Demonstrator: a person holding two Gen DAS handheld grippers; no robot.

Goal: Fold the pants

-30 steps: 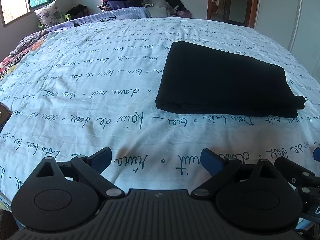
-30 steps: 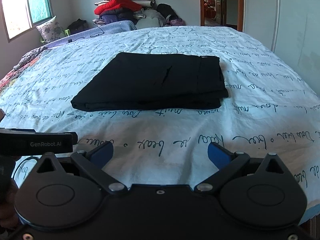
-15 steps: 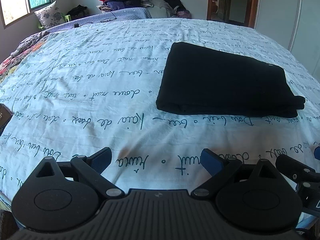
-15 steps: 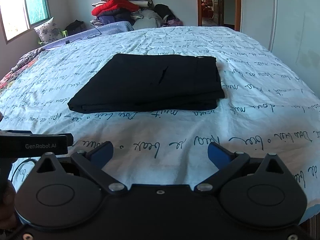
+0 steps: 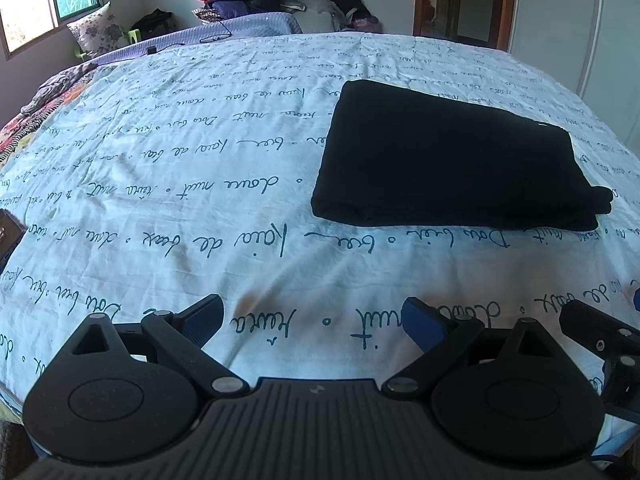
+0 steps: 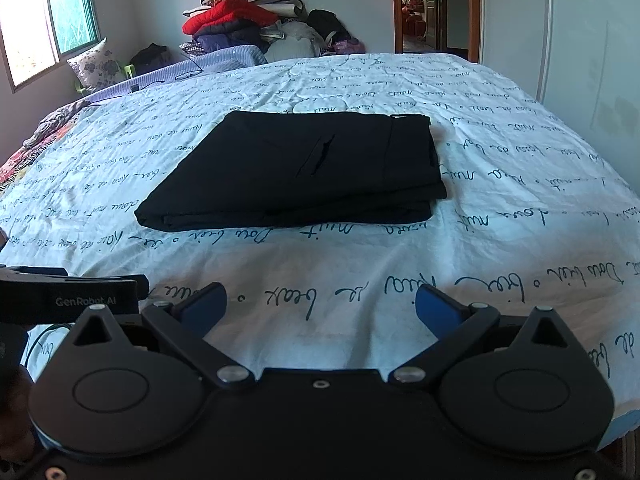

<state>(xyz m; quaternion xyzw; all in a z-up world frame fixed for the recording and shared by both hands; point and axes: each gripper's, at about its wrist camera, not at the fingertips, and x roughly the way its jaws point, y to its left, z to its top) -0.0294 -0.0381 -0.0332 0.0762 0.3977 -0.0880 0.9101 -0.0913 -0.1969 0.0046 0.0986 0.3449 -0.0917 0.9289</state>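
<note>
Black pants (image 5: 448, 164) (image 6: 304, 168) lie folded into a flat rectangular stack on the bed, a pocket slit showing on top in the right wrist view. My left gripper (image 5: 312, 316) hovers open over the sheet near the bed's front edge, well short and left of the pants. My right gripper (image 6: 320, 308) is open too, in front of the stack, nothing between its fingers. Part of the other gripper's body shows at the edge of each view.
The bed carries a pale blue sheet (image 5: 168, 184) printed with dark script. A pile of clothes (image 6: 240, 20) and a floral pillow (image 6: 94, 62) sit at the far end. A window is at left, a doorway (image 6: 432, 4) and white wardrobe at right.
Both views shift only slightly; the pants stay put and both grippers stay open, drawn back a little from the stack.
</note>
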